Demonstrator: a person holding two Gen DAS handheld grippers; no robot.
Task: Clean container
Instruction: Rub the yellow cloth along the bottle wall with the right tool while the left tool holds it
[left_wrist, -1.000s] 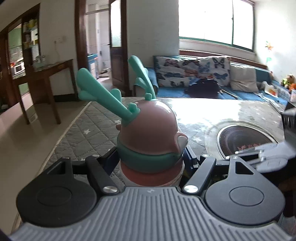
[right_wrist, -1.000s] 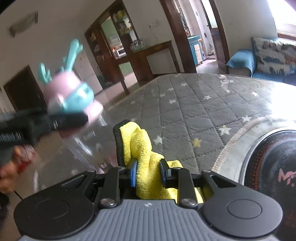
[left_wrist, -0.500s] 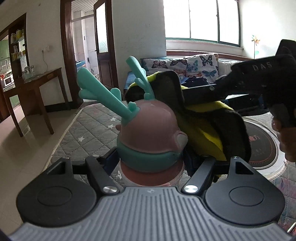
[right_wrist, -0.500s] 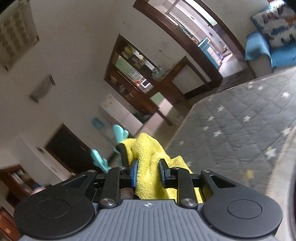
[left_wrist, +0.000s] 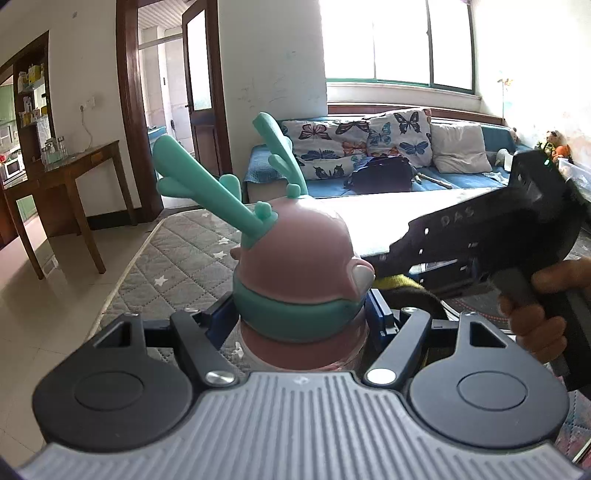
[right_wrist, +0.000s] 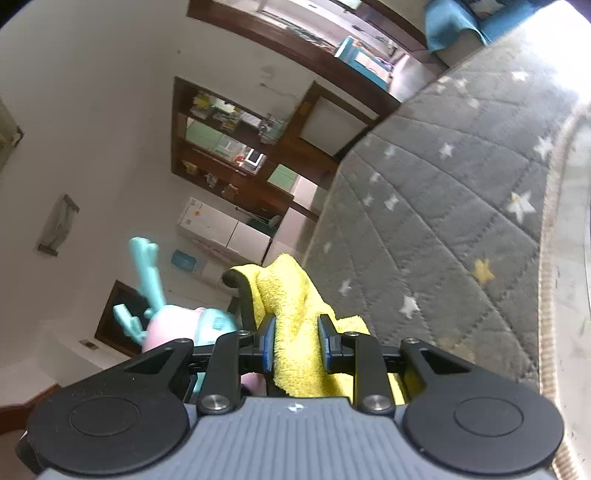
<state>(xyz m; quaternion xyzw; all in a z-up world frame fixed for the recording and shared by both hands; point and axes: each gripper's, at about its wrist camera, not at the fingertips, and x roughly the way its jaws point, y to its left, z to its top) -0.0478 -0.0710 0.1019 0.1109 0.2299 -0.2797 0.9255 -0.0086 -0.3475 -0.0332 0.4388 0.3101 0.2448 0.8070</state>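
A pink bottle (left_wrist: 295, 266) with a teal band and teal antlers (left_wrist: 207, 192) stands upright between the blue pads of my left gripper (left_wrist: 301, 321), which is shut on it below the cap. My right gripper (right_wrist: 295, 341) is shut on a yellow cloth (right_wrist: 291, 295) with a dark edge. In the left wrist view the right gripper's black body (left_wrist: 491, 236) reaches in from the right, a hand on its grip, with a bit of the yellow cloth (left_wrist: 397, 282) showing right beside the bottle's side. In the right wrist view the bottle (right_wrist: 173, 325) sits low left, partly hidden by the gripper.
A grey quilted mat with stars (right_wrist: 443, 206) covers the table, with a round dark hob (left_wrist: 476, 304) at its right. Beyond are a blue sofa with butterfly cushions (left_wrist: 369, 147), a wooden side table (left_wrist: 70, 173) at the left, and a doorway.
The right gripper with the cloth swung in from the right, rolled, and dropped from beside the bottle's cap to its right side. The left gripper kept the bottle in place.
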